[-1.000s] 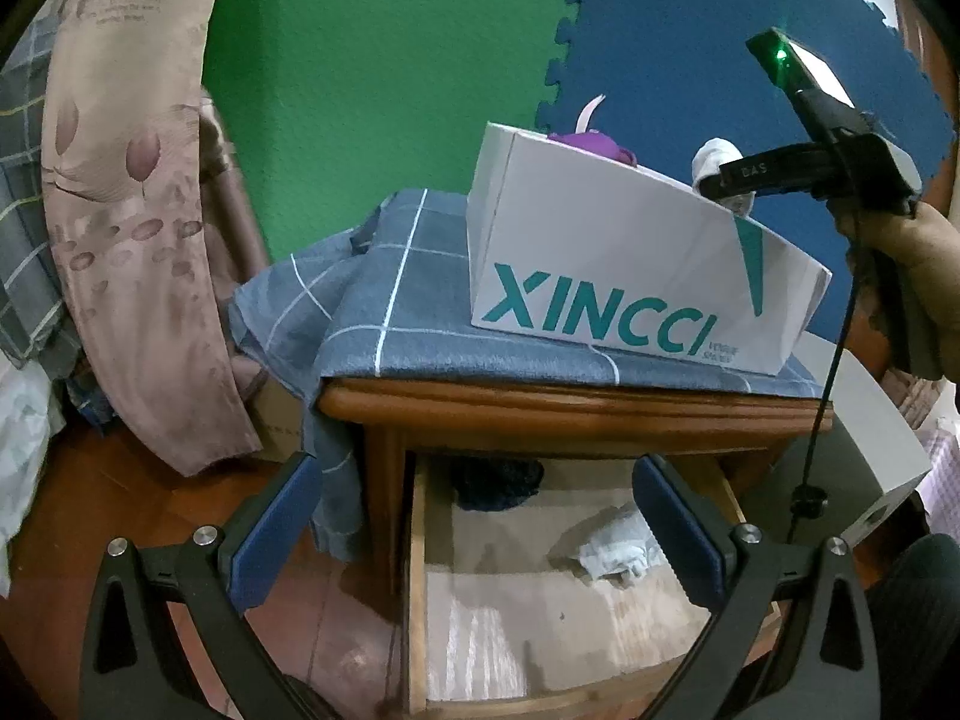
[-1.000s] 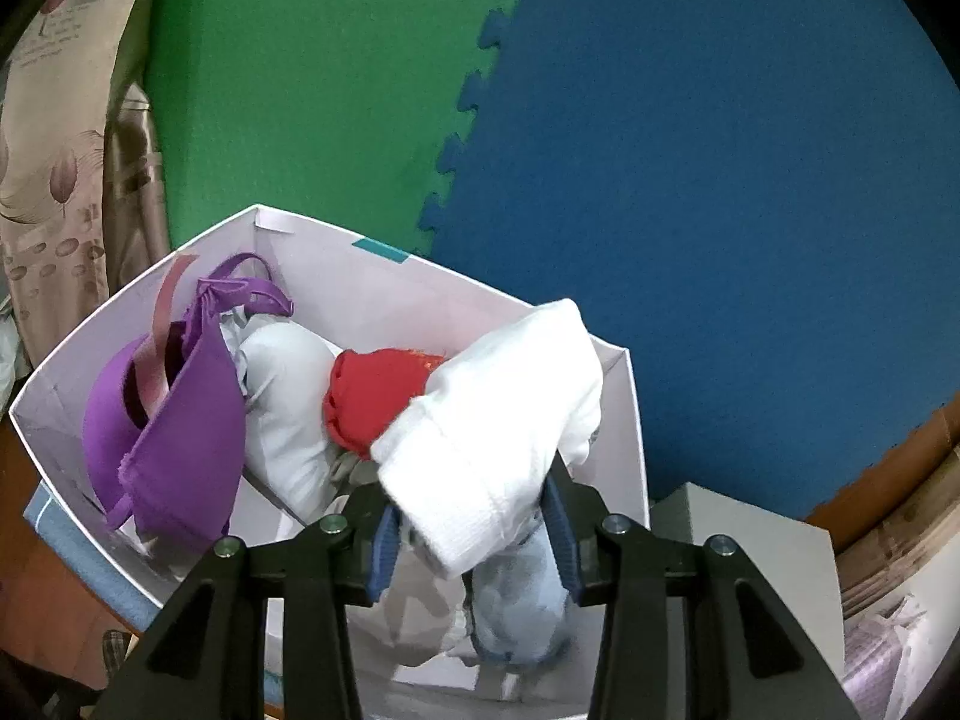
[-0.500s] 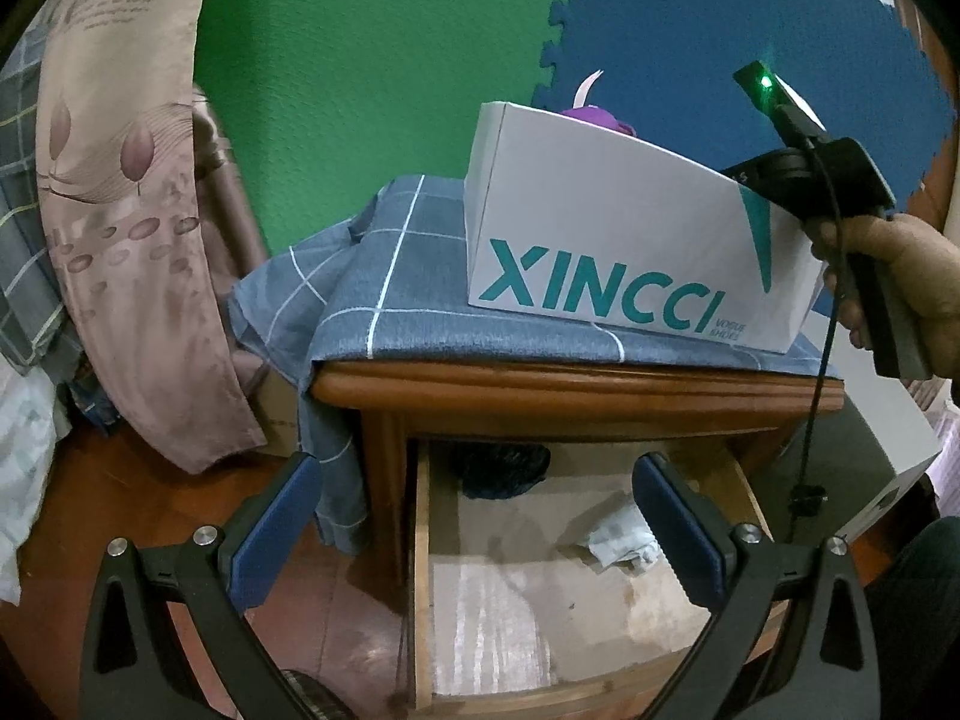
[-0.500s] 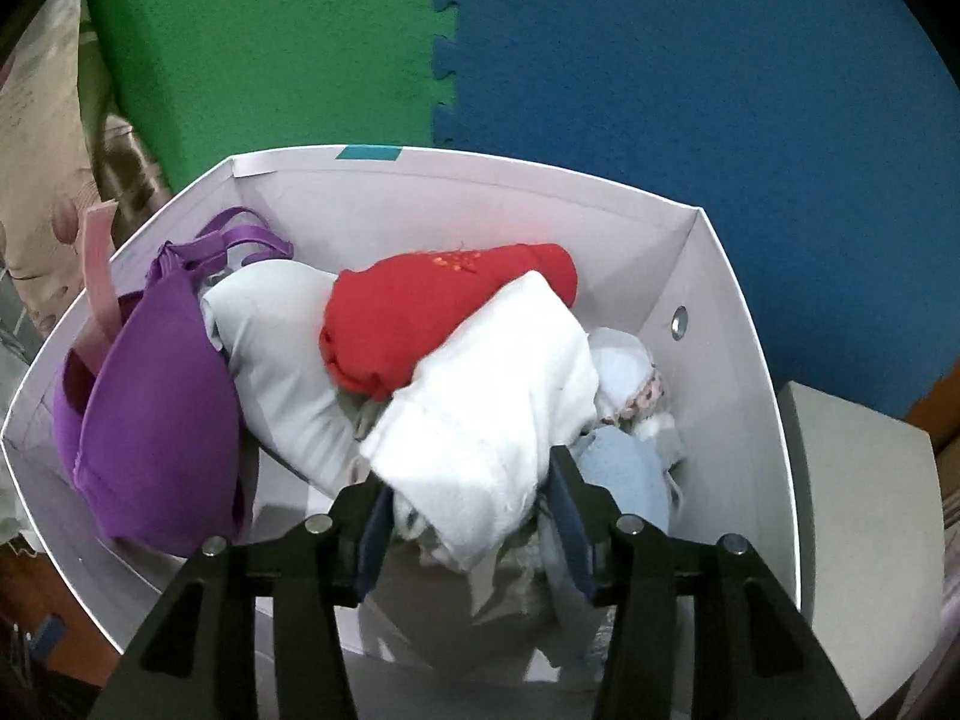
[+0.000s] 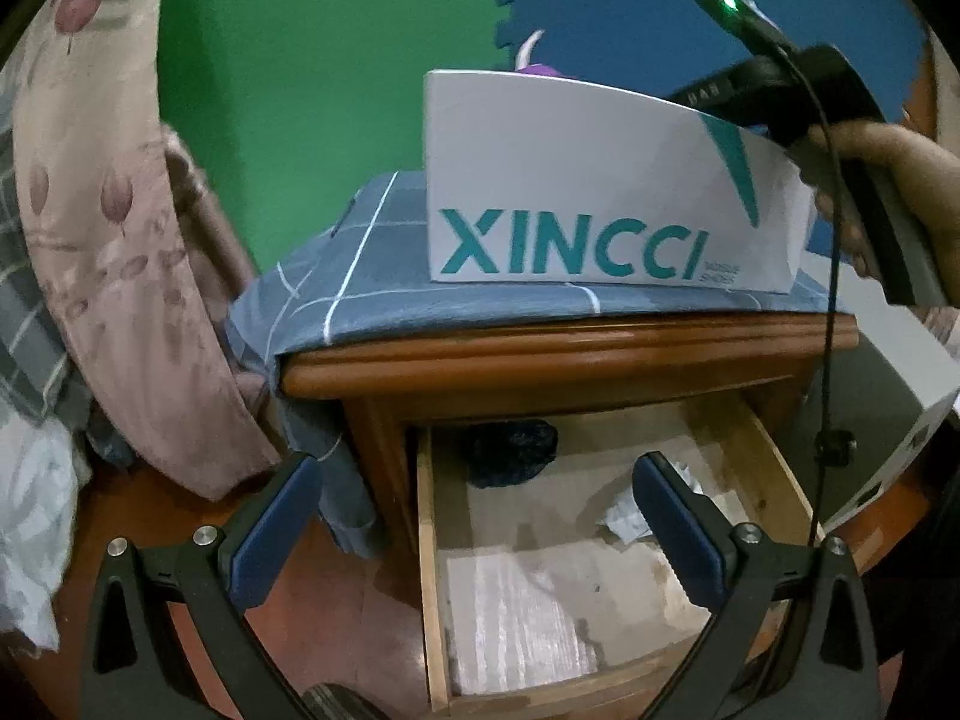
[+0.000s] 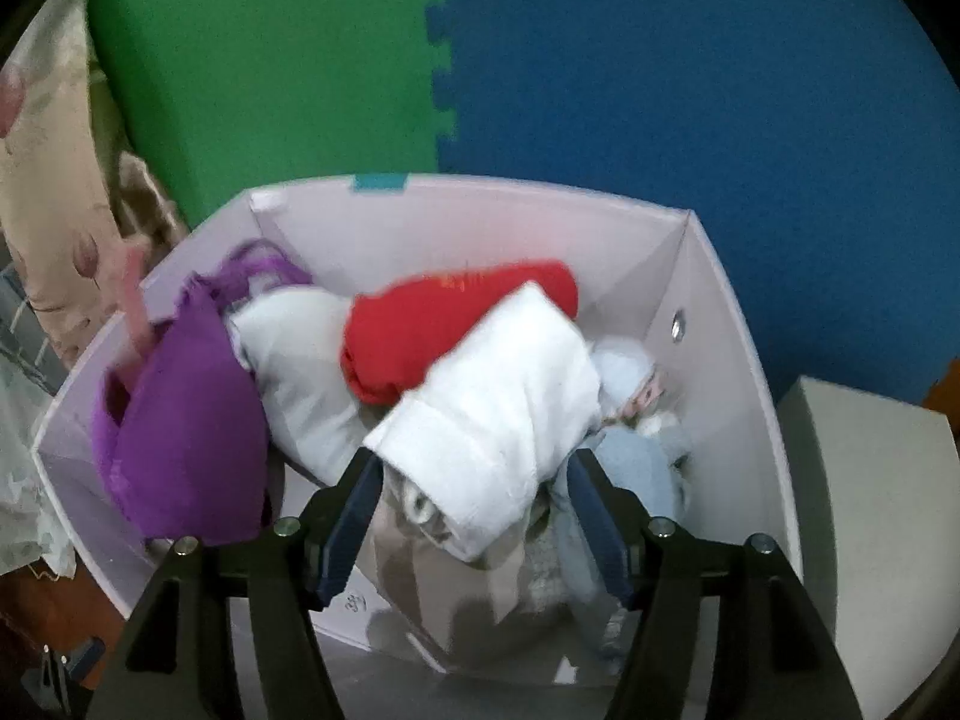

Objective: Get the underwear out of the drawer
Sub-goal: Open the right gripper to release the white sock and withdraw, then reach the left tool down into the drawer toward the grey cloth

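Right wrist: tool (image 6: 474,498) over box (image 6: 714,276).

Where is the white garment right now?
In the right wrist view the white garment lies in the box, between the right gripper fingers, overlapping the red garment, with the purple bra to its left.

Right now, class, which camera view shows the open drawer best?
The left wrist view: the drawer lies open below the left gripper, holding a dark garment and a pale one. The right wrist view shows only the box, no drawer.
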`<state>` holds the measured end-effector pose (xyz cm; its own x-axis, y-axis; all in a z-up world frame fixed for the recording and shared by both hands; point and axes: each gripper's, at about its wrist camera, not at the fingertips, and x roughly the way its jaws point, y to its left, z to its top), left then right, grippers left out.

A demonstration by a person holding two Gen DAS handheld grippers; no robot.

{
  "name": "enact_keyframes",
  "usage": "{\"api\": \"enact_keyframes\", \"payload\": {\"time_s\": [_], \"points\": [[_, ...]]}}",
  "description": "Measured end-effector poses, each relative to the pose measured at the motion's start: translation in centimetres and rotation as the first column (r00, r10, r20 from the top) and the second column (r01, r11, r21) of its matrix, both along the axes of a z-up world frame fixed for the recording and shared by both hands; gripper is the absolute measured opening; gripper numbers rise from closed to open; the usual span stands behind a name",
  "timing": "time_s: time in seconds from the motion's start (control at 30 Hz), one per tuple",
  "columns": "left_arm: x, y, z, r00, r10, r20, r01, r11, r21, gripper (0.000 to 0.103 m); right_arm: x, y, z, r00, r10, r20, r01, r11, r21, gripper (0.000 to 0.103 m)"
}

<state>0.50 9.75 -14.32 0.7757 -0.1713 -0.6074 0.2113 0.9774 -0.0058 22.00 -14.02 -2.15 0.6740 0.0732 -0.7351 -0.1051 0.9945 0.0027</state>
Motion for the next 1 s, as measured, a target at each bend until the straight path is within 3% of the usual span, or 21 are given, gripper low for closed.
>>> {"api": "enact_keyframes", "payload": {"time_s": [0.4, 0.6, 0.77, 1.0], "points": [[-0.8, -4.6, -1.5, 0.992, -0.123, 0.008, 0.121, 0.982, 0.147, 0.103, -5.3, -1.8, 4.3, 0.987, 0.032, 0.155, -0.03, 0.999, -0.013, 0.073], [-0.4, -7.6, -2.0, 0.982, -0.185, -0.039, 0.189, 0.955, 0.229, 0.103, -7.9, -4.9, 6.3, 0.977, -0.008, 0.215, 0.021, 0.998, -0.057, 0.074], [1.0, -10.6, -2.5, 0.963, -0.251, -0.094, 0.268, 0.92, 0.285, 0.103, -9.3, -8.7, 6.8, 0.969, -0.072, 0.236, 0.082, 0.996, -0.032, 0.075], [3.3, -13.1, -2.4, 0.925, -0.349, -0.15, 0.377, 0.889, 0.261, 0.103, -10.7, -14.2, 6.1, 0.962, -0.147, 0.231, 0.15, 0.989, 0.004, 0.076]]}}
